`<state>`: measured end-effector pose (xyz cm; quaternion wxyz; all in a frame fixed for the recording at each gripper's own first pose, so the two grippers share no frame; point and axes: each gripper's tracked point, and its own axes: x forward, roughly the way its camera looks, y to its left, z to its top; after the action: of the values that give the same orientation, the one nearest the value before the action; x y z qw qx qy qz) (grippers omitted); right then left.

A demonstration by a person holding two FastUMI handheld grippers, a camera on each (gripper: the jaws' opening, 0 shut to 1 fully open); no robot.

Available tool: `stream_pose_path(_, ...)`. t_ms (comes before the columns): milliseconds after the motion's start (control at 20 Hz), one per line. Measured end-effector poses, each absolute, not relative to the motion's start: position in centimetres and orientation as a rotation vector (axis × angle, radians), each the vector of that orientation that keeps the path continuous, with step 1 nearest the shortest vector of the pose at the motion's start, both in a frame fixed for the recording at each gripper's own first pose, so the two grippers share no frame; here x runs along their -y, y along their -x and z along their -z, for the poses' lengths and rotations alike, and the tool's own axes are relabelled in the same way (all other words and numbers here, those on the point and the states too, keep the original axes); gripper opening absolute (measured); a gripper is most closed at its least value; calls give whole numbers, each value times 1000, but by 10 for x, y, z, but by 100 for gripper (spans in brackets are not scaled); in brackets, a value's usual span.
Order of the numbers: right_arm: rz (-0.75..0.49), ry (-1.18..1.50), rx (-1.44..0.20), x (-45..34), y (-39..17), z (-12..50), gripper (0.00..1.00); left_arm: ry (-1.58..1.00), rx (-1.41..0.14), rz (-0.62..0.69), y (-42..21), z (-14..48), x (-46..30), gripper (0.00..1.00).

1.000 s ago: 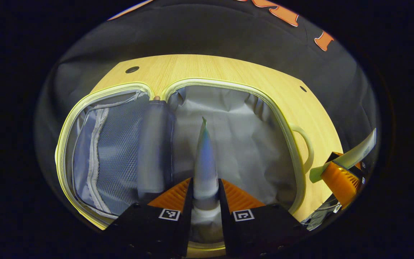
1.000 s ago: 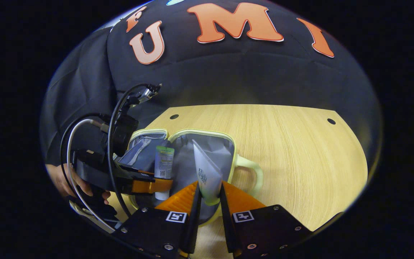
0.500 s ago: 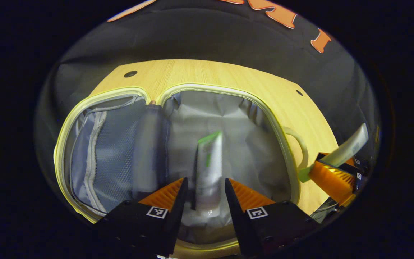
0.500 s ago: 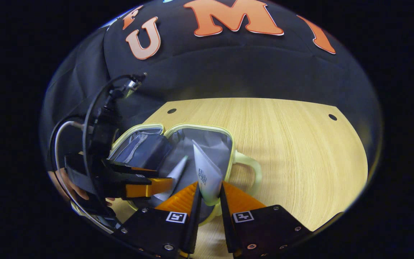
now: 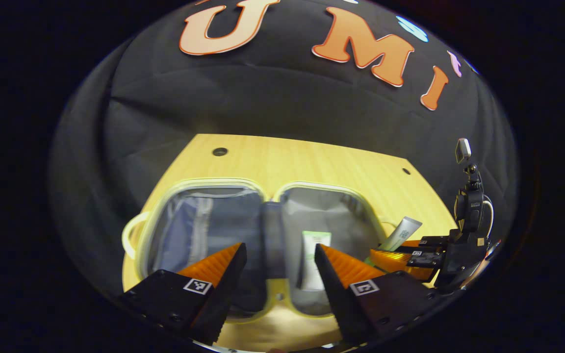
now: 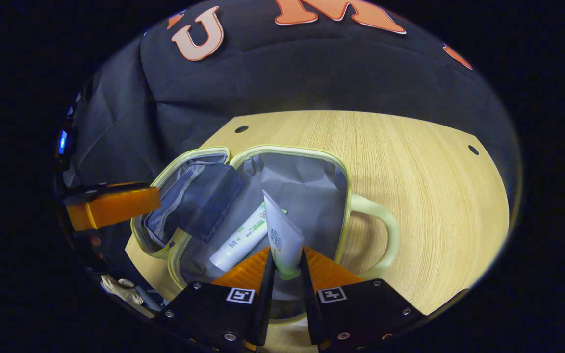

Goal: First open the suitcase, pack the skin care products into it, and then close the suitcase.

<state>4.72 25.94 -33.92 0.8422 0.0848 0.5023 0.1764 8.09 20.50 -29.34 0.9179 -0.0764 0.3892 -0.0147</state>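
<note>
Suitcase (image 6: 346,196) lies open flat on the surface (image 6: 434,171). One tube (image 6: 241,238) lies inside the right-hand compartment. Second tube (image 6: 282,240) is clamped in the right gripper (image 6: 286,267), poised above the same compartment. Left gripper (image 5: 277,260) spread wide, holding nothing. Judged: opening done, packing partway; second tube to release, then closing.
</note>
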Motion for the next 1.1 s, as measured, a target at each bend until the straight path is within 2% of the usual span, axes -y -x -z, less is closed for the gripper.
stream_pose_path(100,-369,-178,-1095,-262,-45,348,33,150,-797,-29,-66,281,-239,93)
stream_pose_path(450,-311,-177,-1185,-273,-54,373,33,168,-778,-237,-27,249,-375,93)
stream_pose_path(500,-290,-184,-1200,-274,-53,378,33,179,-773,-263,-28,254,-390,97)
stream_pose_path(550,-274,-193,-1210,-275,-55,380,33,174,-781,-291,-27,259,-407,93)
stream_pose_path(700,-241,-173,-1222,-270,-56,382,34,175,-815,-336,-21,285,-439,93)
stream_pose_path(750,-234,-169,-1220,-271,-56,382,31,194,-826,-355,-20,292,-454,93)
stream_pose_path(800,-226,-173,-1222,-270,-56,383,34,215,-828,-368,-20,299,-461,97)
stream_pose_path(850,-220,-179,-1223,-269,-56,380,31,255,-827,-375,-21,304,-467,93)
stream_pose_path(900,-210,-185,-1220,-268,-56,377,34,311,-826,-390,-21,310,-477,93)
stream_pose_path(1000,-202,-184,-1197,-264,-58,371,35,379,-830,-421,-20,322,-492,93)
stream_pose_path(1050,-202,-192,-1182,-259,-57,361,40,411,-834,-436,-24,328,-496,93)
stream_pose_path(1100,-203,-196,-1177,-254,-56,353,37,429,-817,-444,-29,330,-501,93)
